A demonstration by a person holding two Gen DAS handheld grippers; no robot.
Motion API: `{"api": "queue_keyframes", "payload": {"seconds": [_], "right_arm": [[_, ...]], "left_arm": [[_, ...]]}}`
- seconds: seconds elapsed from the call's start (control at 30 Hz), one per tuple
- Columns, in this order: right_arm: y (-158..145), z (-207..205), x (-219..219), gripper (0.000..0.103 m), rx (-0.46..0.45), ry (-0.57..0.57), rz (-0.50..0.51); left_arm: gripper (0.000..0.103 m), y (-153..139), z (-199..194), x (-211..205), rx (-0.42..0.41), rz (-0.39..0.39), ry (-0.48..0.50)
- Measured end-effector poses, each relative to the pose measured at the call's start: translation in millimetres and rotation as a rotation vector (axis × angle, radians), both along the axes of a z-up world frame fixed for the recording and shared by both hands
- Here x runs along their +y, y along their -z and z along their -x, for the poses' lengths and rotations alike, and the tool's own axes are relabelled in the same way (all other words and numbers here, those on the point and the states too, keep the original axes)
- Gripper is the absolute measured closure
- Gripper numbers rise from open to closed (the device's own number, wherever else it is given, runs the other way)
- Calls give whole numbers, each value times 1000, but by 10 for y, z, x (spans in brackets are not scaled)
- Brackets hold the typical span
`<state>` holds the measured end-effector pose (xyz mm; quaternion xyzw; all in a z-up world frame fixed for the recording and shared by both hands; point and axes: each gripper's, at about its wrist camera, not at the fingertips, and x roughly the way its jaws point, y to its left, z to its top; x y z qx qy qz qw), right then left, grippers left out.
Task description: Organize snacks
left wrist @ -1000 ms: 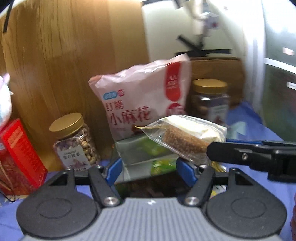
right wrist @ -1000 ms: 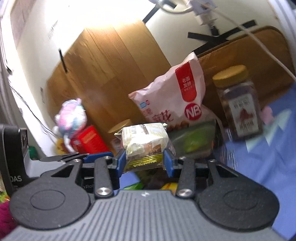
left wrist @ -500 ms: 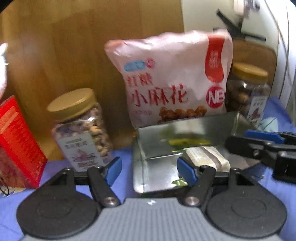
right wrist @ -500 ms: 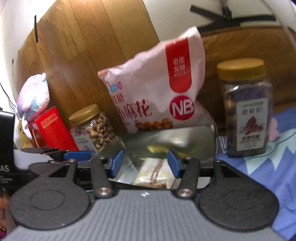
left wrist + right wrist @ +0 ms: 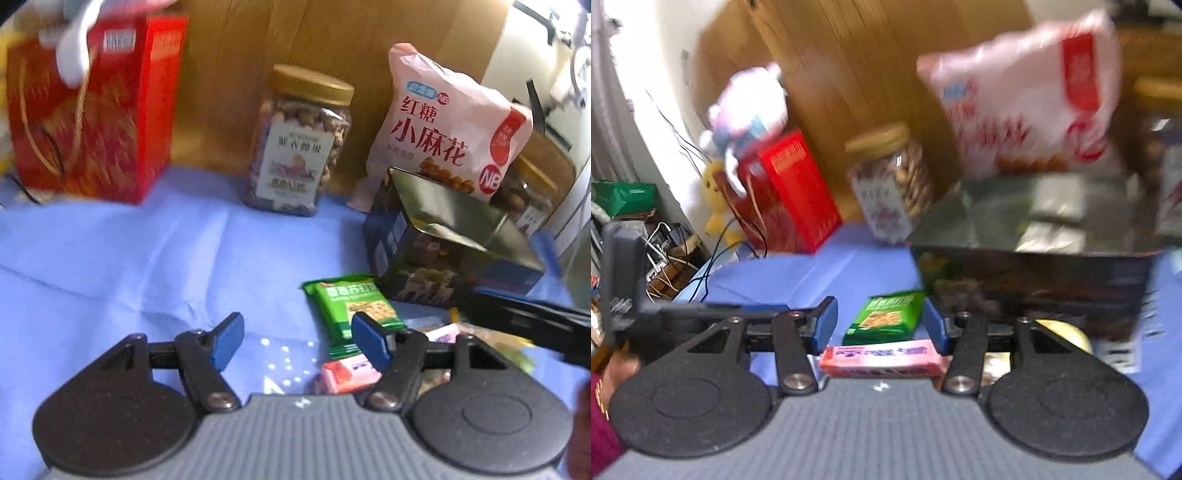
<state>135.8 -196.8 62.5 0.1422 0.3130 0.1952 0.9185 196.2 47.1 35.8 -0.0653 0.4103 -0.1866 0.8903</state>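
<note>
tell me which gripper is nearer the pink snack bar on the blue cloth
Right, by a little. The right gripper is open with the pink snack bar centred just beneath its fingertips. The left gripper is open too, with the bar under its right finger.

My right gripper (image 5: 879, 325) has its blue fingers wide apart with nothing held, just above a green snack packet (image 5: 884, 314) and a pink snack bar (image 5: 882, 357) on the blue cloth (image 5: 820, 269). My left gripper (image 5: 746, 308) pokes in from the left side. Behind sit an open tin box (image 5: 1034, 273), a nut jar with a gold lid (image 5: 890, 184), a pink snack bag (image 5: 1027, 96), a red box (image 5: 790, 192) and a plush toy (image 5: 750, 107), all a bit blurry.
</note>
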Motion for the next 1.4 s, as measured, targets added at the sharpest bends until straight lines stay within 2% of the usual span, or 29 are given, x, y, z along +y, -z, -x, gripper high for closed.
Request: {"api": "queue_keyframes", "payload": {"seconds": [0.17,0.2,0.3,0.4,0.43,0.47,0.53,0.67,0.83,0.97,1.1,1.23,1.4], "right_arm": [[170,-544,116,54,189,13,-21],[208,-589,136,54,210,17,-11],[309,-665,194,54,267,26,3],[449,-707,187,56,333,23,-27],[495,-708,196,57,345,20,-44],[496,-715,212,62,324,26,-46],[488,-704,268,63,326,33,-45],[395,-529,525,65,260,-5,-19],[242,-125,906,65,182,-91,-5],[254,332,1072,65,149,-132,2],[385,852,988,65,116,-122,30],[519,1312,713,65,81,-37,58],[660,1682,180,63,86,123,-17]], "left_arm": [[38,122,-306,6,97,104,48],[42,164,-366,12,116,121,45],[43,341,-458,75,182,194,52],[45,393,-425,98,169,236,57],[53,401,-399,105,163,242,56],[59,413,-381,122,170,260,62],[83,407,-359,215,189,323,74],[83,226,-127,454,135,313,41],[83,44,396,827,90,300,3],[83,54,842,908,104,286,2],[83,185,1202,713,138,280,66],[83,305,1403,305,173,258,184],[83,316,1589,-310,152,193,340]]}}
